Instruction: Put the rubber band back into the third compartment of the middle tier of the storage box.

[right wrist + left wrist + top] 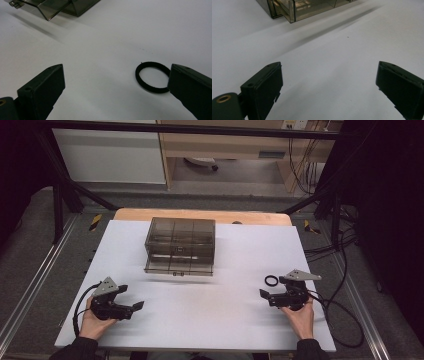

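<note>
The small black rubber ring [152, 77] lies flat on the white table [210, 315], just beyond your right gripper [116, 90]'s one finger [192, 87]. Both grippers are spread wide and empty, probably ready to pick it up. Your left gripper [329, 87] faces the smoky transparent plastic drawer box [180, 246] ahead.

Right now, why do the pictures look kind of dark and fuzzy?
High view: dim, soft room light, the white table pale. Left gripper view: the brown box throws a long blurry shadow. Right gripper view: the black ring looks fairly sharp, the box smeary.

White table [235, 320] bears a smoky drawer box [180, 245] and black ring [271, 280].
</note>
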`<state>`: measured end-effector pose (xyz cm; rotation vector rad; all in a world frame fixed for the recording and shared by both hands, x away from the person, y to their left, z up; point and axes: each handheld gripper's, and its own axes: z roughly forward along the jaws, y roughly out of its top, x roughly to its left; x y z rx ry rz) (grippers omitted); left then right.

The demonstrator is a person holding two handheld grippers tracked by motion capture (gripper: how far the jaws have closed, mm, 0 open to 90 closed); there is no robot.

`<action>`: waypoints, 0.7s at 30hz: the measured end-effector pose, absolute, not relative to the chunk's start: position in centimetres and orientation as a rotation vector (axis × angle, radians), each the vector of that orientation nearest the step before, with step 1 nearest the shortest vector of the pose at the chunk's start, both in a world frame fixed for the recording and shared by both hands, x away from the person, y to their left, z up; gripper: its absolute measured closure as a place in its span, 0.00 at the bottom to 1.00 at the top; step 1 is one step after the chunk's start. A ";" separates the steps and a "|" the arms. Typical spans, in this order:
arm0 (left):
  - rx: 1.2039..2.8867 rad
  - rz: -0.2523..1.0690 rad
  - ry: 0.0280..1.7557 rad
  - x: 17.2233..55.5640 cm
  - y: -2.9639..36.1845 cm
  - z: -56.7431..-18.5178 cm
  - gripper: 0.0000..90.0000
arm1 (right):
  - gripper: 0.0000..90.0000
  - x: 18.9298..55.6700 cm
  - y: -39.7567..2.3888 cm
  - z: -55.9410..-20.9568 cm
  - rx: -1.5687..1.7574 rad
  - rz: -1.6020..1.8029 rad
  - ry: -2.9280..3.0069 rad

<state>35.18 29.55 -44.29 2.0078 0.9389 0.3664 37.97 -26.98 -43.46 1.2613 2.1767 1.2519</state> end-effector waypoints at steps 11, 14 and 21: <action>1.997 0.367 0.946 35.1 29.6 -44.3 0.08 | 0.03 39.6 -26.7 -42.6 1.277 1.224 2.152; 1.998 0.368 0.947 35.2 29.6 -44.3 0.08 | 0.03 40.2 -26.6 -42.5 1.281 1.218 2.155; 2.003 0.368 0.945 35.2 29.6 -44.3 0.08 | 0.05 41.4 -26.6 -42.5 1.286 1.178 2.167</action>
